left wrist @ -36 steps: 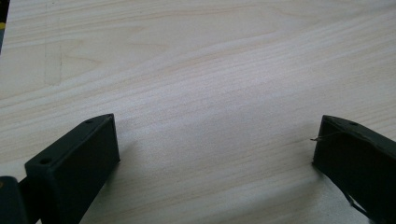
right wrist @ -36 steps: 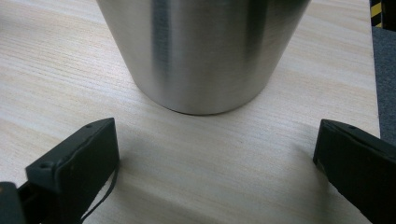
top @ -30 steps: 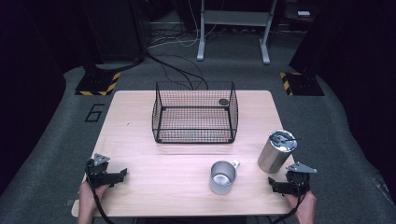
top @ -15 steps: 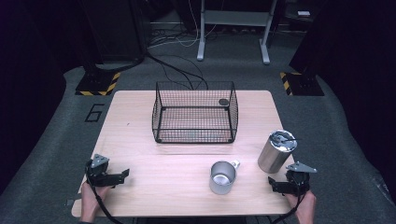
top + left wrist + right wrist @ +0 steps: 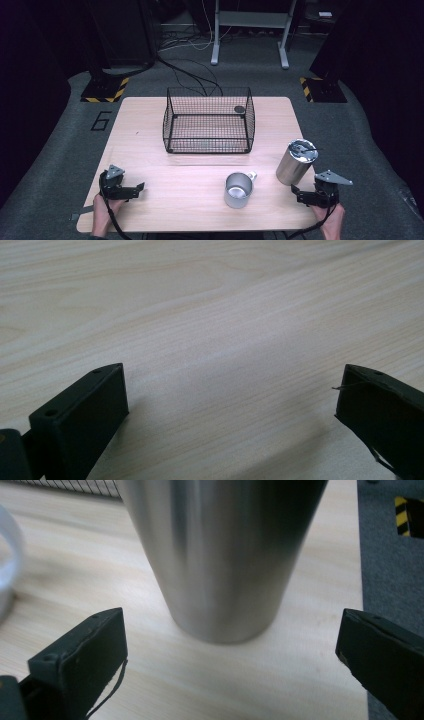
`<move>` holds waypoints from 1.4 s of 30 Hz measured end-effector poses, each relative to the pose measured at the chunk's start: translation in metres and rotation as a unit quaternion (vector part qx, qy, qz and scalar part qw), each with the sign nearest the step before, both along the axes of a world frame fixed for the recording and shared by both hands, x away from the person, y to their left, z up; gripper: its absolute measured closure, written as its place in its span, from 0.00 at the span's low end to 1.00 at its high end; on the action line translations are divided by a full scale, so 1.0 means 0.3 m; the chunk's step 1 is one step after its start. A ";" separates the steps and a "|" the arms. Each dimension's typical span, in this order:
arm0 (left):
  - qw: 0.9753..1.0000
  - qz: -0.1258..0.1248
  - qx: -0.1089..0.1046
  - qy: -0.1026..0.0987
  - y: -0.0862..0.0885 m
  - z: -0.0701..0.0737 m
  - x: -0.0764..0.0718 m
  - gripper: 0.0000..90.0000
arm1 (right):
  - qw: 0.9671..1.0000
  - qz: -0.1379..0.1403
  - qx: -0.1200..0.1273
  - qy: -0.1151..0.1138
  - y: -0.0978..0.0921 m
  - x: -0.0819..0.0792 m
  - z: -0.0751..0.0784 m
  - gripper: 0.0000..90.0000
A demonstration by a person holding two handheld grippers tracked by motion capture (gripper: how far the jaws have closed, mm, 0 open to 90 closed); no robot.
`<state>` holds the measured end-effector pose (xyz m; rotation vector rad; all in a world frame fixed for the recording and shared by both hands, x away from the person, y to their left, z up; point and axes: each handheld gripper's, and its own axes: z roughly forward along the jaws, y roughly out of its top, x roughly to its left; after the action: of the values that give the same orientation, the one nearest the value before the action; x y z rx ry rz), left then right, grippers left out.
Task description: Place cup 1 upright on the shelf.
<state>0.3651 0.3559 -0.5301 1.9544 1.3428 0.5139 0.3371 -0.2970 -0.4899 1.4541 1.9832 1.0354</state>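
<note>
- A wire basket [image 5: 209, 121] is seen at the middle of the table [image 5: 150, 150]; a small dark round thing [image 5: 239, 109] shows at its far right corner, though whether it lies inside cannot be told.
- A steel mug [image 5: 238, 189], open and bare inside, is set left of the tumbler.
- The steel tumbler [image 5: 296, 161], lidded, tapered and brushed, is stood upright near the right edge.
- The right gripper [image 5: 299, 193] is held spread just before the tumbler [image 5: 220, 555], apart from it.
- The left gripper [image 5: 136, 188] is spread over bare wood [image 5: 225, 340].
</note>
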 end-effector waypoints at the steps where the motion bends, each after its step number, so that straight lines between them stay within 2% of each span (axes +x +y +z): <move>1: 1.000 0.005 0.000 -0.004 -0.002 -0.004 -0.001 0.00 | 1.000 0.000 0.006 -0.005 0.002 0.000 0.018 0.00; 4: 1.000 0.003 0.006 -0.005 -0.004 -0.004 -0.001 0.00 | 1.000 0.002 0.006 -0.014 0.005 0.004 0.043 0.00; 5: 1.000 0.000 0.012 0.000 -0.004 -0.002 0.001 0.00 | 1.000 0.006 0.006 -0.019 0.009 0.012 0.071 0.00; 7: 1.000 0.002 0.013 -0.004 -0.007 -0.005 0.002 0.00 | 1.000 0.009 0.004 -0.023 0.014 0.018 0.089 0.00; 9: 1.000 -0.001 0.016 0.001 -0.007 -0.003 0.001 0.00 | 1.000 0.009 0.004 -0.027 0.020 0.022 0.102 0.00; 10: 1.000 0.000 0.018 -0.005 -0.010 -0.006 0.002 0.00 | 1.000 0.008 0.004 -0.026 0.022 0.023 0.109 0.00; 11: 1.000 -0.003 0.024 0.001 -0.010 -0.003 0.001 0.00 | 0.999 0.011 0.002 -0.030 0.023 0.027 0.119 0.00; 14: 0.999 -0.001 0.032 -0.001 -0.017 -0.005 0.001 0.00 | 0.999 0.011 0.004 -0.037 0.027 0.037 0.146 0.00; 20: 0.999 -0.002 0.035 -0.001 -0.018 -0.005 0.001 0.00 | 0.999 0.016 0.002 -0.049 0.035 0.067 0.196 0.00; 21: 0.999 -0.002 0.035 -0.002 -0.018 -0.006 0.001 0.00 | 0.999 0.013 0.003 -0.046 0.037 0.073 0.202 0.00; 29: 0.999 -0.002 0.034 -0.002 -0.018 -0.006 0.001 0.00 | 0.998 0.016 0.015 -0.053 0.039 0.124 0.223 0.00; 33: 0.999 -0.004 0.035 -0.001 -0.018 -0.006 0.002 0.00 | 0.998 0.020 0.011 -0.054 0.049 0.147 0.220 0.00; 37: 0.999 -0.015 0.035 -0.002 -0.016 -0.005 0.006 0.00 | 0.998 0.020 0.010 -0.055 0.055 0.161 0.219 0.00; 40: 0.999 -0.016 0.036 0.000 -0.016 -0.005 0.007 0.00 | 0.998 0.022 0.016 -0.055 0.057 0.167 0.217 0.01; 42: 0.999 -0.014 0.034 -0.006 -0.019 -0.008 0.009 0.00 | 0.998 0.022 0.014 -0.058 0.057 0.169 0.216 0.02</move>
<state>0.3677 0.3503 -0.5324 2.0184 1.3046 0.5643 0.3879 -0.2797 -0.4252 1.3393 1.9336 1.1439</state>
